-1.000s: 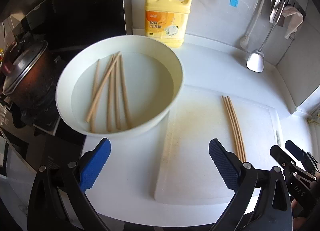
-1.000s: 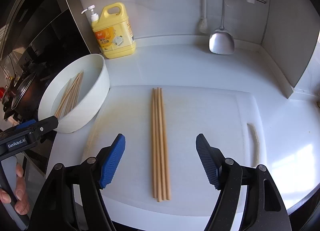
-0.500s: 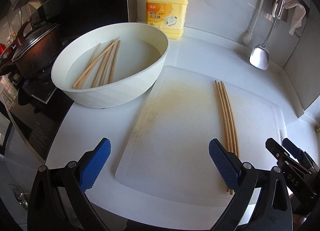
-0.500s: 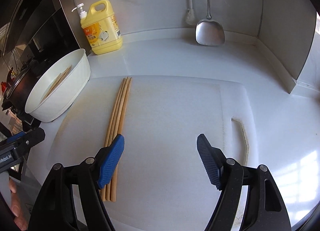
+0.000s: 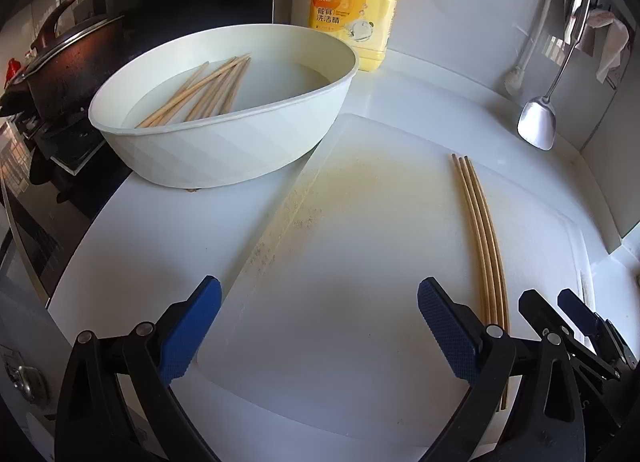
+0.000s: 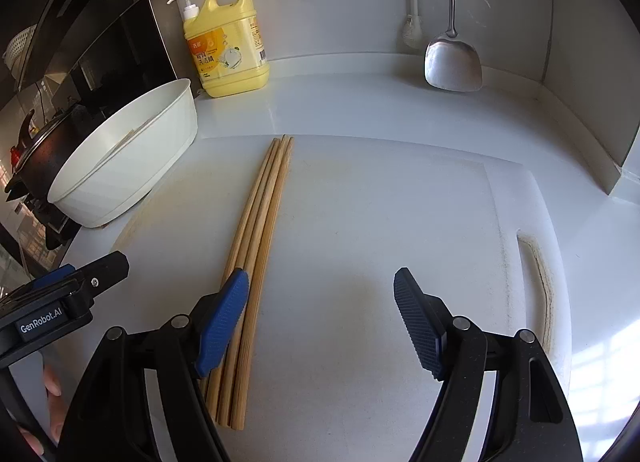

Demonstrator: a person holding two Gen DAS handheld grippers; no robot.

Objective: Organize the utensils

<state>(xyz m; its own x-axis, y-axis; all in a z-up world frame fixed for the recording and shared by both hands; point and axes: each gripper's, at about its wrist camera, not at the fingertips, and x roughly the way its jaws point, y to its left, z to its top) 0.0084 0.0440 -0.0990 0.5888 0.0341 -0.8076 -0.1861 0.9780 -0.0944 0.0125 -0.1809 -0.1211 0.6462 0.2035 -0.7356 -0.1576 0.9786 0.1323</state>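
Pale wooden chopsticks [image 6: 260,222] lie bundled lengthwise on a white cutting board [image 6: 380,242], more sit in a white basin [image 5: 224,150] beside yellow detergent [image 6: 228,42]. Left gripper [image 5: 320,326] and right gripper [image 6: 320,322] hover wide open, empty.

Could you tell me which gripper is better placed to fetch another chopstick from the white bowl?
Left. The left gripper, open and empty, faces the white bowl and its chopsticks; the right gripper hangs over the cutting board.
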